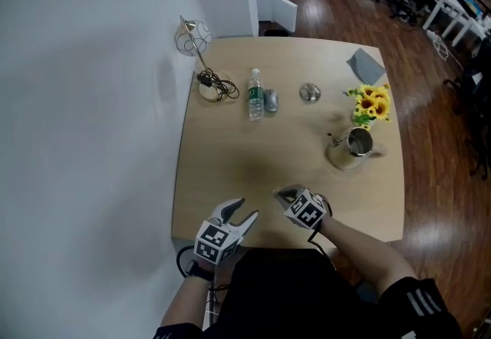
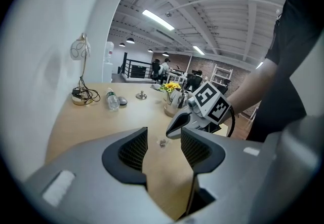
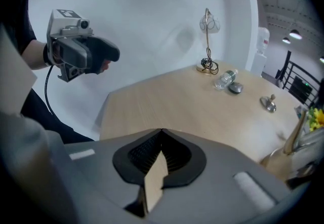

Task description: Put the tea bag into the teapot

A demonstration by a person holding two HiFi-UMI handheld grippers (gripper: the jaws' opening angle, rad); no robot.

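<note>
My left claw (image 1: 246, 209) hangs open and empty over the counter (image 1: 230, 153). My right claw (image 1: 282, 193) is closed, tips together. Teapot (image 1: 357, 143) stands well apart, beside the flowers (image 1: 372, 103).

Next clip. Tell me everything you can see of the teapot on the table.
The teapot is a small shiny metal pot, upright, its top open with no lid on. A thin part juts from its left side and a pale one from its right; which is spout and which handle is unclear. It stands on a pale round saucer near the right edge of the wooden table, just nearer the person than the sunflowers. Its inside cannot be made out.
</note>
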